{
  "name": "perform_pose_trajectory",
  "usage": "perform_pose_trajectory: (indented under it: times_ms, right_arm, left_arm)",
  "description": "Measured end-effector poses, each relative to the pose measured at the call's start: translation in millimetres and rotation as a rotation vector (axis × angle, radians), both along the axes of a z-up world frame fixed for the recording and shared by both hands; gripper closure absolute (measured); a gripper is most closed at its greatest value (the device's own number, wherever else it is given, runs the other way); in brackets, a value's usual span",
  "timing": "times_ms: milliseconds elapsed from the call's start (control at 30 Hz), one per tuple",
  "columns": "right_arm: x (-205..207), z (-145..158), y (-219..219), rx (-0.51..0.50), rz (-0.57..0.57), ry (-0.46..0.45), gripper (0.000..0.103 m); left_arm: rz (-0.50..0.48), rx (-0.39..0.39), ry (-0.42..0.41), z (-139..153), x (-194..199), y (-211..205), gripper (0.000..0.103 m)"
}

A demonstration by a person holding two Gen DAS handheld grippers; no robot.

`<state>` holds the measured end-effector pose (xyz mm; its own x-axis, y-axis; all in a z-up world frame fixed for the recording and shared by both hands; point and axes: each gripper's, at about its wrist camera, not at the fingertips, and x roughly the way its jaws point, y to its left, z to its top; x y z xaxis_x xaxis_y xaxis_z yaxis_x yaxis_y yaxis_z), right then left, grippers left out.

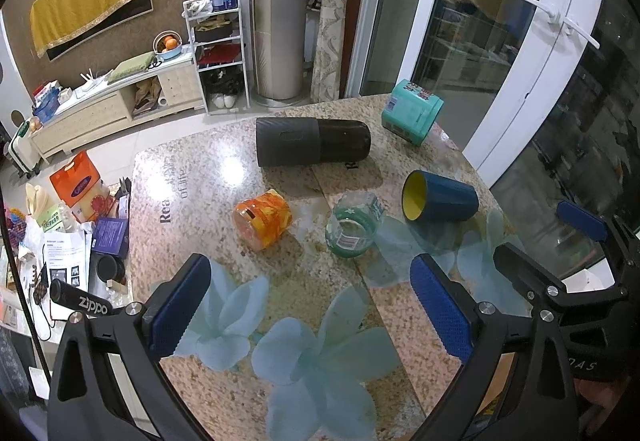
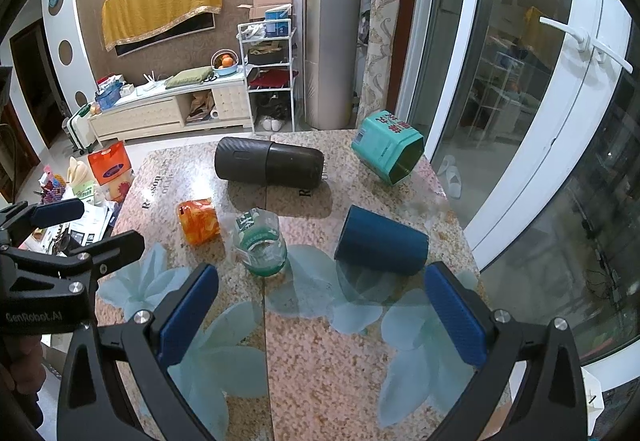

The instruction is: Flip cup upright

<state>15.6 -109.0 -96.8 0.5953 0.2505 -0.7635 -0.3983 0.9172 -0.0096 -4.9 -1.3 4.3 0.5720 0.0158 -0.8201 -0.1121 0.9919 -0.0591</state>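
A dark blue cup with a yellow inside lies on its side on the granite table, mouth facing left; it also shows in the right wrist view. My left gripper is open and empty, hovering above the table's near part, left of the cup. My right gripper is open and empty, a little short of the cup, and shows at the right of the left wrist view.
A black flask, a teal tin, an orange jar and a clear glass jar all lie on the table. Glass doors stand to the right. A cluttered low surface sits beyond the table's left edge.
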Motion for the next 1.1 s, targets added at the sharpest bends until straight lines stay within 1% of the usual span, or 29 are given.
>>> perform_pose_trajectory:
  times_ms: [200,400,500,633,767,833,933,1100]
  right_arm:
    - [1.8,0.7,-2.9,-0.01,0.028,0.007,0.0]
    - [16.5,1.5,-9.6,-0.044,0.135,0.014,0.0]
    - [29.7,0.9,-14.1,-0.063,0.2,0.015,0.0]
    - [51.0,-4.7,-20.4,-0.084,0.271,0.043,0.0]
    - [71.2,-17.0,-19.2,-0.147,0.333,0.061,0.0]
    - [82.2,-23.5,-18.3,-0.167,0.366,0.081,0.0]
    - [102.8,-39.1,-17.6,-0.201,0.432,0.13,0.0]
    - [130.2,-69.3,-13.6,-0.264,0.524,0.218,0.0]
  left_arm:
    - [-0.001,-0.008,-0.004,-0.1,3.0,-4.7,0.003]
    - [-0.043,-0.023,0.0,-1.8,11.6,-15.3,0.003]
    - [-0.049,-0.006,0.015,-8.7,18.1,-20.5,0.003]
    - [-0.037,-0.019,0.034,-20.0,25.6,-20.8,0.003]
    - [-0.005,-0.06,0.075,-34.8,39.2,-20.6,0.003]
    - [0.012,-0.06,0.088,-42.4,44.9,-22.5,0.003]
    - [0.047,-0.066,0.11,-55.2,55.6,-24.6,0.003]
    - [0.106,-0.124,0.143,-79.1,73.8,-25.6,0.003]
